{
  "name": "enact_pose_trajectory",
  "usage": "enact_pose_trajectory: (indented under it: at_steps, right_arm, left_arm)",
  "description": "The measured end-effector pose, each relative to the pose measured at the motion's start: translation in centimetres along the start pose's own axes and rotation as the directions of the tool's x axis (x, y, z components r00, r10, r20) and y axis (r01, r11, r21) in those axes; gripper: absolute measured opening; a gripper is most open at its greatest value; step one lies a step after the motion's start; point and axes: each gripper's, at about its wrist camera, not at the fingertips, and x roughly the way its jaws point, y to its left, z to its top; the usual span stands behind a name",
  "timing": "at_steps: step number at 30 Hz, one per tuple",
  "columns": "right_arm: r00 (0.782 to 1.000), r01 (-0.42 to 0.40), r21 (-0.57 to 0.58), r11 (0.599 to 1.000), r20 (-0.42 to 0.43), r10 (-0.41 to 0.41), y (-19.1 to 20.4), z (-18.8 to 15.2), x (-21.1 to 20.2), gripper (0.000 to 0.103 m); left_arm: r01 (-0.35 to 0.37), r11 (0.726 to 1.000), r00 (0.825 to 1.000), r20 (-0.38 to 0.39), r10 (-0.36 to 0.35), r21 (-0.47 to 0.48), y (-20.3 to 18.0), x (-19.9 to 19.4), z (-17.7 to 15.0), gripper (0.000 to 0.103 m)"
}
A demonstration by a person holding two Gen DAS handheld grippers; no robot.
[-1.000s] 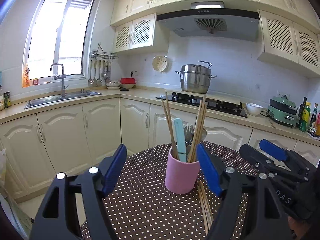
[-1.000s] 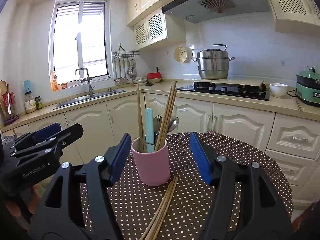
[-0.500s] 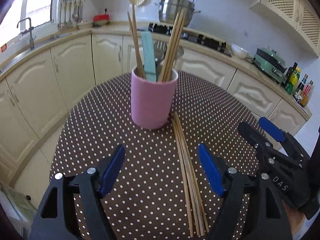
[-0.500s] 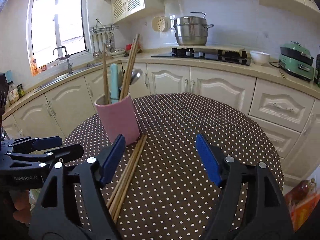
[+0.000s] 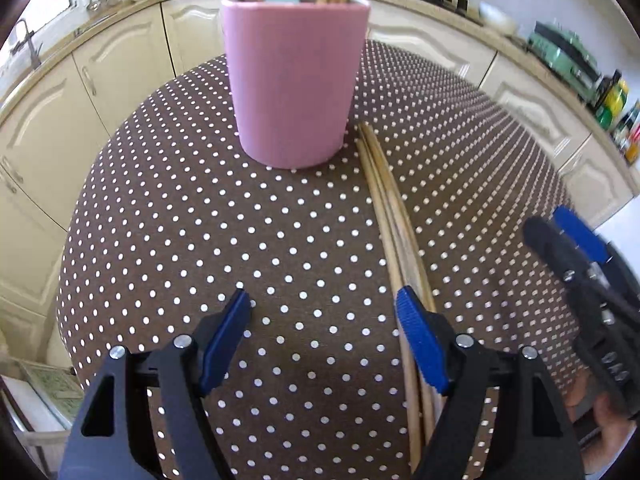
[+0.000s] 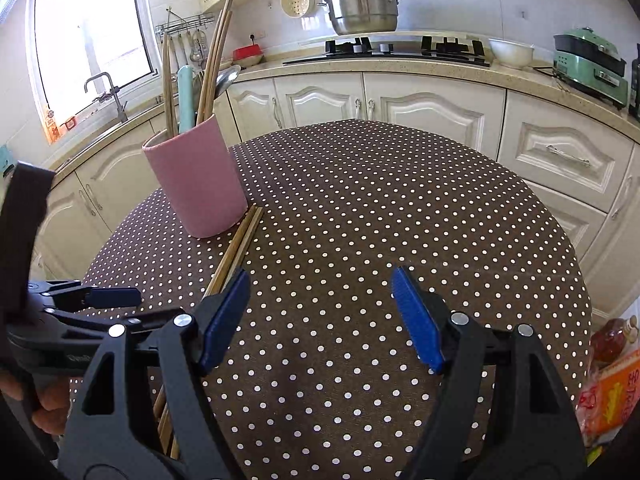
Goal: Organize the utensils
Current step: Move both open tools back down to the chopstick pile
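A pink cup (image 5: 294, 80) stands on the brown polka-dot table (image 5: 240, 240) and holds chopsticks, a teal handle and spoons; it also shows in the right wrist view (image 6: 198, 180). A bundle of loose wooden chopsticks (image 5: 394, 232) lies on the table from the cup's right base toward me, also seen in the right wrist view (image 6: 236, 248). My left gripper (image 5: 324, 308) is open and empty above the table, its right finger over the chopsticks. My right gripper (image 6: 320, 284) is open and empty, right of the chopsticks.
Cream kitchen cabinets and a counter (image 6: 400, 64) ring the round table, with a sink (image 6: 104, 92), a stove with a steel pot (image 6: 362, 8), a white bowl (image 6: 510, 52) and a green appliance (image 6: 588, 64). Packaged goods (image 6: 612, 392) sit low at the right.
Both grippers have tilted down and moved closer over the table. The left gripper has advanced toward the cup and now has its right finger over the loose chopsticks. Both stay open.
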Motion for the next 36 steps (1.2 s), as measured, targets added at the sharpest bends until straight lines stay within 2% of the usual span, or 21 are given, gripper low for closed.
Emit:
enact_pose_trajectory:
  at_steps: [5, 12, 20, 22, 27, 29, 36]
  right_arm:
    - [1.000, -0.002, 0.010, 1.000, -0.006, 0.002, -0.2, -0.1, 0.0, 0.073]
    - [1.000, -0.005, 0.018, 1.000, -0.014, 0.005, -0.4, 0.1, 0.2, 0.073]
    - [1.000, -0.002, 0.029, 1.000, -0.024, 0.002, -0.4, 0.0, 0.3, 0.073]
    - [1.000, 0.001, 0.028, 1.000, -0.026, 0.000, -0.4, 0.1, 0.4, 0.073]
    - [0.999, 0.003, 0.024, 1.000, -0.033, -0.002, -0.4, 0.1, 0.6, 0.073]
    - [0.999, 0.005, 0.028, 1.000, -0.039, -0.004, -0.3, 0.0, 0.7, 0.073]
    - [0.999, 0.005, 0.030, 1.000, -0.043, -0.004, -0.4, 0.0, 0.7, 0.073]
  left_arm:
    - [-0.027, 0.999, 1.000, 0.007, 0.027, 0.031, -1.1, 0.5, 0.4, 0.074]
    - [-0.051, 0.998, 0.999, 0.001, 0.051, 0.048, -2.8, 1.4, 2.6, 0.074]
    - [-0.068, 0.996, 0.998, -0.005, 0.068, 0.056, -1.7, 1.0, 3.0, 0.075]
    - [-0.111, 0.991, 0.993, -0.020, 0.113, 0.070, -1.0, 1.0, 2.7, 0.075]
    - [-0.042, 0.999, 0.999, 0.017, 0.042, 0.003, 0.0, 0.1, 3.4, 0.075]
    - [-0.007, 1.000, 1.000, 0.015, 0.007, 0.012, 0.1, -0.2, 3.5, 0.075]
    - [-0.033, 0.997, 0.999, -0.010, 0.033, 0.068, -1.2, 0.7, 4.1, 0.075]
